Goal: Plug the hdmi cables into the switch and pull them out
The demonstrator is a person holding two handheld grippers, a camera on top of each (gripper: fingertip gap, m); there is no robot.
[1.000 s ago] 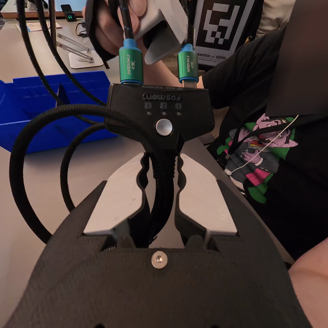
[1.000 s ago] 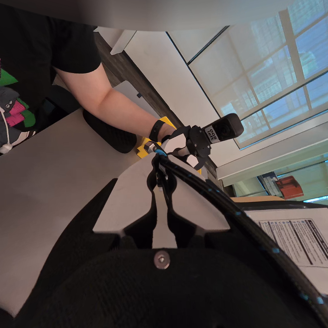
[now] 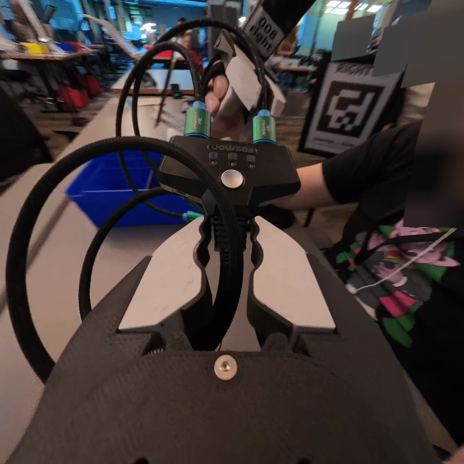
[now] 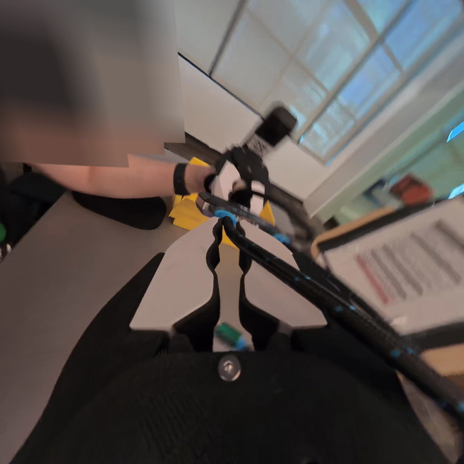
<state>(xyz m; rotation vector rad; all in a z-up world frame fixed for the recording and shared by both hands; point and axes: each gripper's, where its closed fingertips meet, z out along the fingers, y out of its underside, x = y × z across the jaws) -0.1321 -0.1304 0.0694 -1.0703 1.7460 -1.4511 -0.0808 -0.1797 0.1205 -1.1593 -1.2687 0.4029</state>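
Note:
The black HDMI switch [image 3: 231, 170] is held up above the grey table [image 3: 75, 263]. My left gripper [image 3: 228, 233] is shut on the ribbed tail of the switch's own thick braided cable [image 3: 62, 188]. Two green HDMI plugs [image 3: 197, 123] [image 3: 263, 126] sit in the switch's far ports. My right gripper [image 4: 227, 224] is shut on the thin braided HDMI cable [image 4: 288, 273] just behind the blue collar of the right-hand plug; it also shows in the left wrist view [image 3: 258, 85]. A third green plug [image 3: 192, 215] shows below the switch.
A blue bin [image 3: 113, 190] stands on the table behind the switch. A black-and-white marker board [image 3: 351, 108] stands at the back right. The person's body [image 3: 414, 251] is close on the right. A printed sheet [image 4: 401, 271] and a yellow object [image 4: 185, 208] lie nearby.
Both views have swung and are blurred with motion. The switch now sits higher against the room behind. The right-hand plug's bare metal tip no longer shows; it sits flush in its port.

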